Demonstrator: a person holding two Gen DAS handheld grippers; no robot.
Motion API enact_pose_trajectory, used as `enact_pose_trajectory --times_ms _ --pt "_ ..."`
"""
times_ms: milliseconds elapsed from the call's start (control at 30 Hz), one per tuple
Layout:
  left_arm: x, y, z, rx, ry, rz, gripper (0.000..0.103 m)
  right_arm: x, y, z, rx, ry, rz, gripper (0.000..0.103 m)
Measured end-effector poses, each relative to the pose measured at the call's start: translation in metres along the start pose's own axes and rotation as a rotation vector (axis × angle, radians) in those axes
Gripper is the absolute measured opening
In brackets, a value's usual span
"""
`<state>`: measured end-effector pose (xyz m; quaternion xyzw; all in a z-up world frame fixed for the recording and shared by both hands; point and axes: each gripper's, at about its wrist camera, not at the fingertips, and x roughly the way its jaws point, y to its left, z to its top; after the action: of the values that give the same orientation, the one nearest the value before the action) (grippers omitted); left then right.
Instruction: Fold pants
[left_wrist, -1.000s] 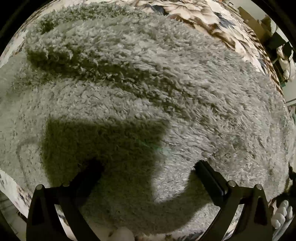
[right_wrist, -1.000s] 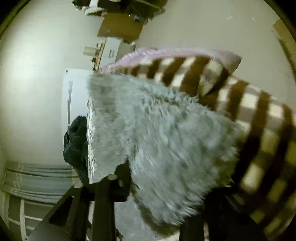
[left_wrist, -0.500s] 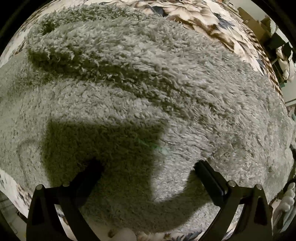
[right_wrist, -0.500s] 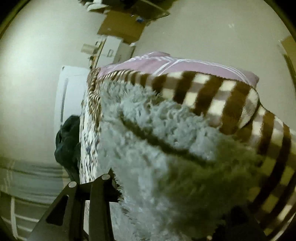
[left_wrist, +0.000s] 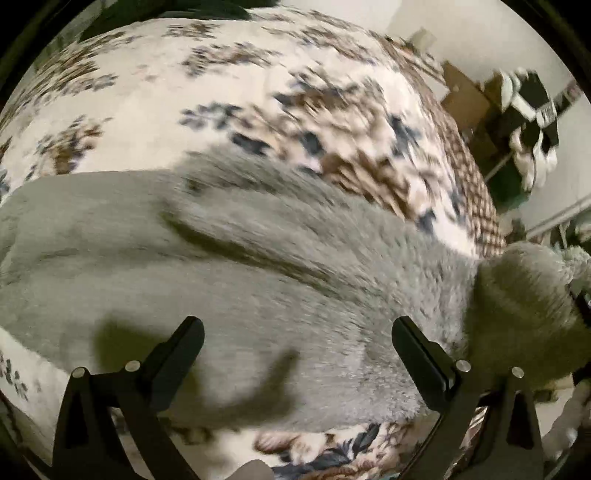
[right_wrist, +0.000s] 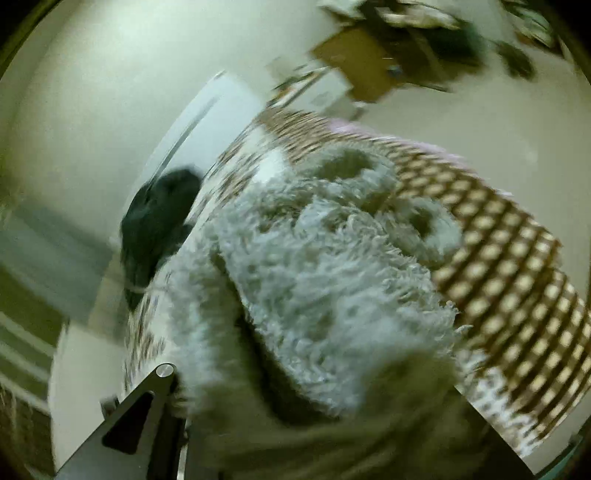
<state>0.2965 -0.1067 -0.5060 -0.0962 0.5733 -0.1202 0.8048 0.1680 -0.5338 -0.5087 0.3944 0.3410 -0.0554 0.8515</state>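
The fluffy grey pants (left_wrist: 229, 273) lie across a floral bedspread (left_wrist: 155, 92). My left gripper (left_wrist: 295, 332) is open and empty, its black fingers (left_wrist: 181, 343) raised above the pants. In the right wrist view the pants (right_wrist: 314, 277) hang in a bunch right before the lens and hide the fingertips of my right gripper (right_wrist: 314, 417); the fabric seems clamped there. That lifted end also shows at the right edge of the left wrist view (left_wrist: 524, 306).
A checked brown and cream blanket (right_wrist: 509, 258) covers the far part of the bed. A dark heap of clothing (right_wrist: 159, 218) lies at the bed's edge by a white wall. Cardboard boxes (left_wrist: 469, 99) and clutter stand beyond the bed.
My left gripper has lifted off the pants and pulled back, so more bedspread shows. My right gripper has swung round with the bunched end of the pants.
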Motion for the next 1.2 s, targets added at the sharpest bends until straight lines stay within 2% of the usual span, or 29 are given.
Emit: enact_pose_trajectory --times_ms 100,200,300,433,467,500,533,567,600,633,667,767,867,1033,1100,1167,1200 --pt "-0.027 0.044 0.004 -0.064 -0.015 0.025 0.103 0.032 0.059 -0.031 -0.1 0.075 0.008 0.023" --pt "-0.048 0.098 0.006 -0.119 -0.031 0.066 0.103 0.089 0.111 -0.08 -0.21 0.175 0.001 0.023" --pt "-0.057 0.144 0.004 -0.144 -0.032 0.125 0.103 0.15 0.158 -0.145 -0.361 0.274 -0.045 0.023" --pt "-0.065 0.195 0.0 -0.174 -0.025 0.164 0.103 0.203 0.194 -0.208 -0.489 0.345 -0.135 0.023" --pt "-0.067 0.203 0.0 -0.176 -0.029 0.16 0.103 0.21 0.192 -0.211 -0.503 0.351 -0.156 0.023" --pt "-0.069 0.207 0.001 -0.174 -0.035 0.156 0.103 0.216 0.196 -0.219 -0.517 0.362 -0.178 0.029" --pt "-0.069 0.209 0.002 -0.17 -0.041 0.148 0.103 0.221 0.197 -0.22 -0.522 0.374 -0.183 0.033" --pt "-0.069 0.209 0.003 -0.165 -0.044 0.131 0.103 0.219 0.207 -0.222 -0.523 0.399 -0.171 0.051" --pt "-0.069 0.209 0.006 -0.164 -0.045 0.109 0.103 0.214 0.213 -0.226 -0.522 0.443 -0.14 0.064" --pt "-0.068 0.207 0.009 -0.165 -0.047 0.087 0.103 0.214 0.219 -0.223 -0.518 0.495 -0.088 0.085" --pt "-0.069 0.206 0.012 -0.166 -0.05 0.066 0.103 0.207 0.223 -0.224 -0.513 0.531 -0.031 0.09" --pt "-0.066 0.191 0.023 -0.156 -0.051 0.012 0.103 0.18 0.217 -0.218 -0.493 0.562 0.03 0.09" --pt "-0.052 0.166 0.035 -0.115 -0.022 -0.05 0.103 0.153 0.187 -0.193 -0.397 0.533 -0.01 0.09" --pt "-0.01 0.124 0.045 -0.031 0.025 -0.085 0.103 0.122 0.098 -0.134 -0.202 0.44 -0.233 0.09" --pt "0.009 0.113 0.047 -0.009 0.028 -0.092 0.103 0.119 0.067 -0.115 -0.124 0.421 -0.253 0.09" --pt "0.032 0.103 0.05 0.018 0.061 -0.097 0.095 0.125 0.04 -0.1 -0.072 0.427 -0.272 0.09" --pt "0.039 0.102 0.05 0.019 0.07 -0.108 0.077 0.13 0.031 -0.095 -0.052 0.433 -0.263 0.09"
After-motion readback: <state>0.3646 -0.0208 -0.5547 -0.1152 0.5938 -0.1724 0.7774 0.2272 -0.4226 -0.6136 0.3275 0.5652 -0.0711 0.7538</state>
